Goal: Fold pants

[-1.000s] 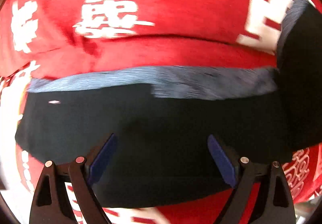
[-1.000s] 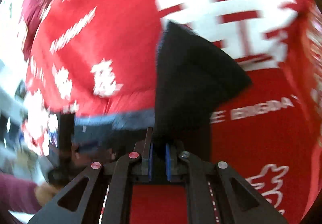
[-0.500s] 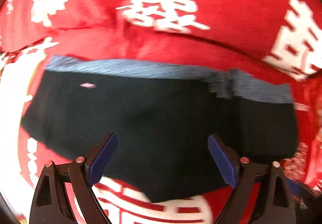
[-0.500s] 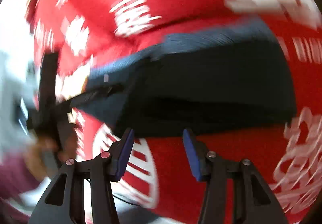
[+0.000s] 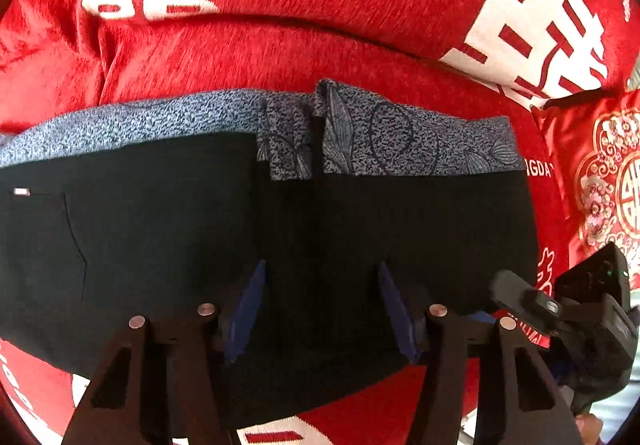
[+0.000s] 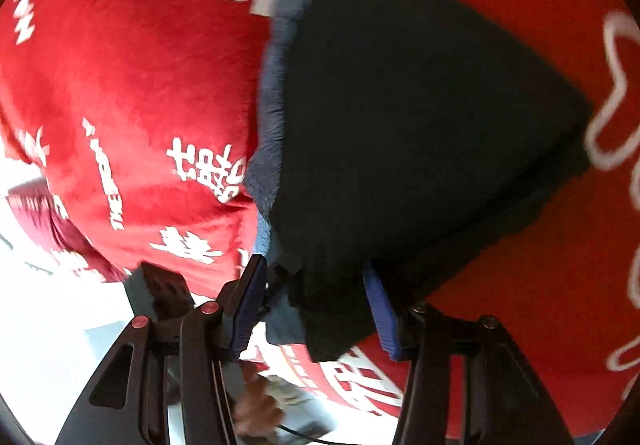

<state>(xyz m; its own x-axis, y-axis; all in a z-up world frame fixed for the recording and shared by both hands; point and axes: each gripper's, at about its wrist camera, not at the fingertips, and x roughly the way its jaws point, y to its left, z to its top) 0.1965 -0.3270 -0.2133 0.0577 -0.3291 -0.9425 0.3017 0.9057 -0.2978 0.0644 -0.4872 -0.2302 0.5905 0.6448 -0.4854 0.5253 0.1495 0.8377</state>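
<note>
- Blanket first, the big red plush one with white lettering; it covers the whole surface under everything, and a red embroidered cushion sits at its right edge in the left wrist view.
- Pants next: dark, already doubled into a broad flat bundle lying on the blanket, long axis running left to right across the left wrist view, grey patterned inner band showing along the far edge.
- Left tongs hover right over the near middle of that bundle, jaws partly apart, blue pads either side of dark cloth with nothing pinched. I cannot tell whether the tips touch the fabric.
- Right tongs are at the bundle's right-hand end, seen in the left wrist view as a black body just beside the pants' edge. Jaws stand moderately apart and straddle the near corner of the pants; that corner sits between the pads, but the gap looks too wide to call it a grip.
- From the right wrist view the pants stretch up and away from the tongs, grey edge on the left; the view is blurred, so layers are hard to count.
- My read: the next fold turns on that right-hand end, and the right tongs are the nearer pair, needing only to close on the corner and carry it leftward along the long axis toward the left tongs.
</note>
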